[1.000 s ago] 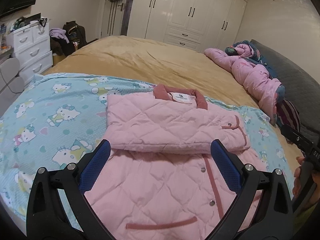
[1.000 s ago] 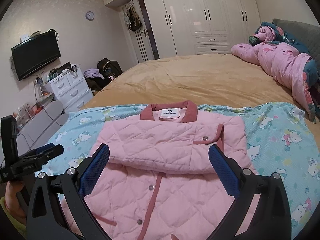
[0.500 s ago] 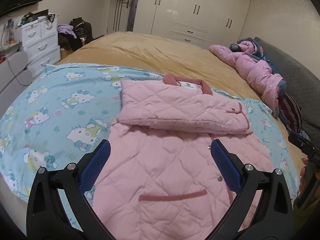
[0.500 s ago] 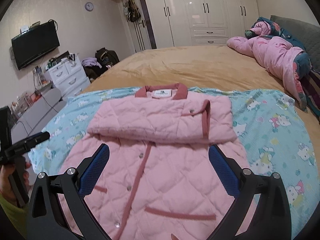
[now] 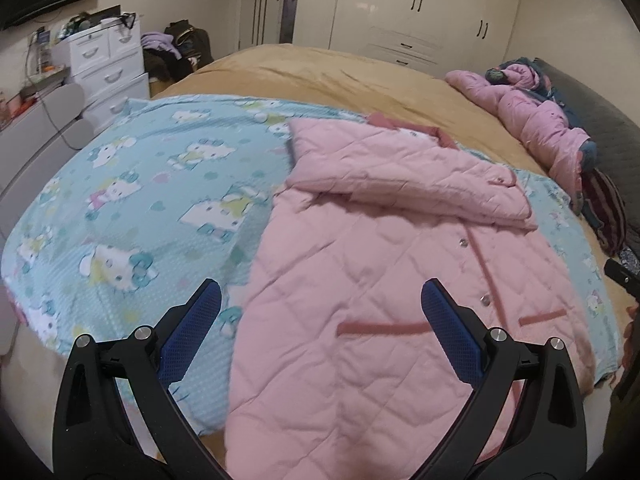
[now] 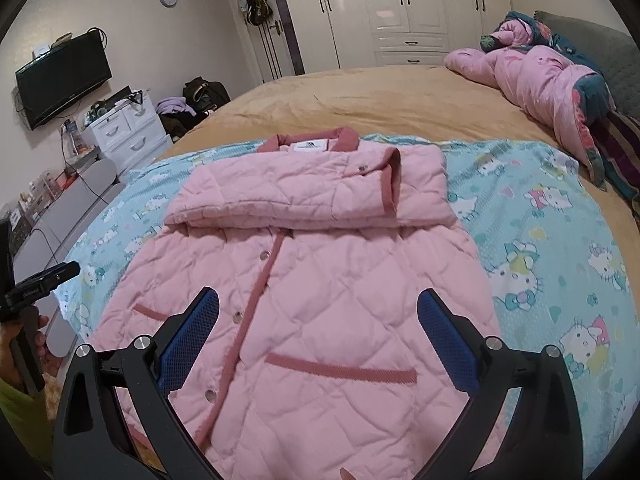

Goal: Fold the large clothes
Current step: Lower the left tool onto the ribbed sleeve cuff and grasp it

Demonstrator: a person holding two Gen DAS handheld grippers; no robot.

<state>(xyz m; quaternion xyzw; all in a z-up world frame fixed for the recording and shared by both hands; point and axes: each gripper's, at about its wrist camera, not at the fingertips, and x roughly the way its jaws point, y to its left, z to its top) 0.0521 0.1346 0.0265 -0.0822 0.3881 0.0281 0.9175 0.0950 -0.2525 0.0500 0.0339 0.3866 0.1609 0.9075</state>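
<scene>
Pink quilted jacket lies flat on blue cartoon sheet, sleeves folded across chest near collar. Left gripper and right gripper both spread apart, empty, above hem. Risk: thick padding may slip from pads or spring back; sheet may get pinched with hem. Pink duvet far beyond collar, no obstacle
</scene>
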